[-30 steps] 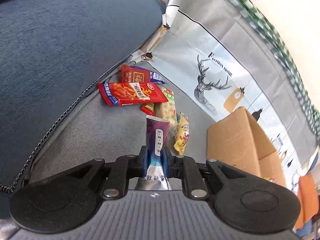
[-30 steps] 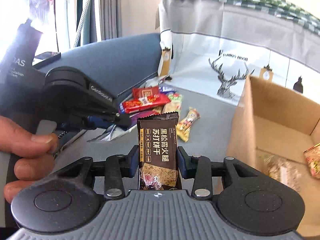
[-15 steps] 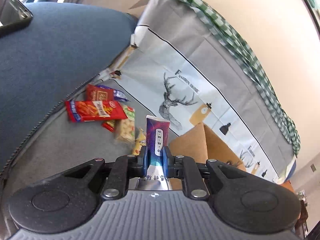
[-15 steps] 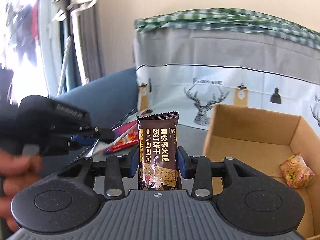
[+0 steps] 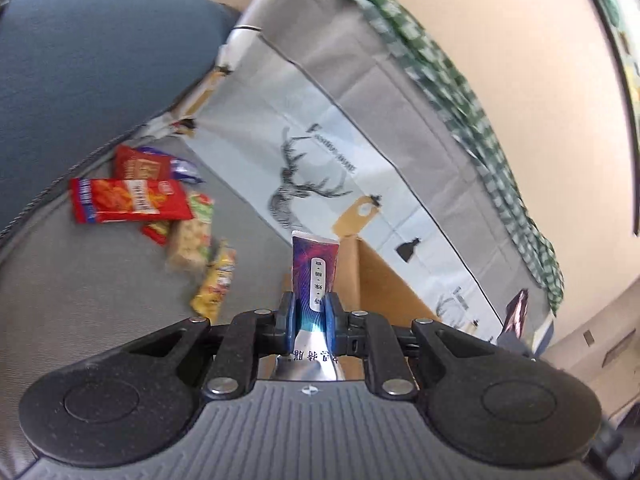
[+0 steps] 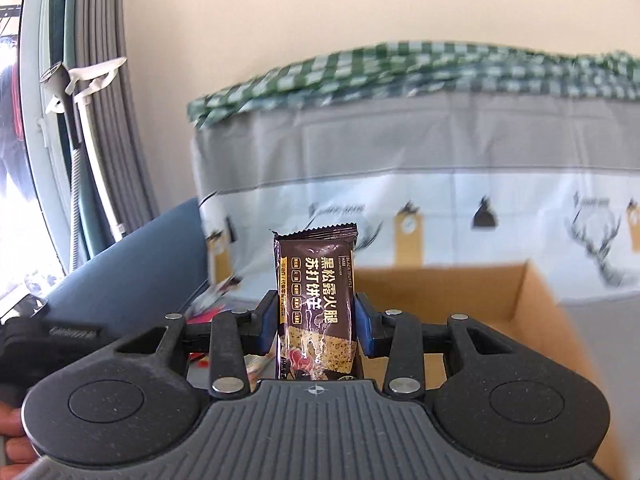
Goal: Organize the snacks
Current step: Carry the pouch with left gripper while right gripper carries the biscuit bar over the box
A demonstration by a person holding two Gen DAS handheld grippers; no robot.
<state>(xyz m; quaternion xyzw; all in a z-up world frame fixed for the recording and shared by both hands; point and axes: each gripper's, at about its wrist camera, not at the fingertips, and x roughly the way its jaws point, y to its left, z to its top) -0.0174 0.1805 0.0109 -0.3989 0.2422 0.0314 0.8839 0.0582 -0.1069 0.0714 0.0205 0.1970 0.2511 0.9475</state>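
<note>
**Two packets in hand, box ahead: both light, one fragile**

Cardboard box (image 6: 460,300): open top, stiff walls, sits on the grey cushion (image 5: 100,300) just past both grippers. Biggest target in the scene, easy drop zone. Contents not visible from here.

Loose pile on the cushion, well left of the box: red snack bag (image 5: 128,200), another red packet (image 5: 140,166) behind it, pale cracker pack (image 5: 190,236), yellow bar (image 5: 216,282). All flat film wrappers, light, slick. Judgement: take them across the narrow width, mid-length, not by the crimped end seals.

Right gripper (image 6: 316,320): clamped at medium width on the dark cracker packet (image 6: 315,300), upright, jaws on its long edges near the lower half. Looks like soda crackers inside, so stiff but brittle; squeeze harder and they crack. Current hold looks sound.

Left gripper (image 5: 310,320): nearly closed, pinching the purple stick packet (image 5: 315,272), upright, held low with most of its length standing free. Thin, soft, foil-slick; likely to flop or slip if swung fast. Low grip is fine for a short carry.
</note>
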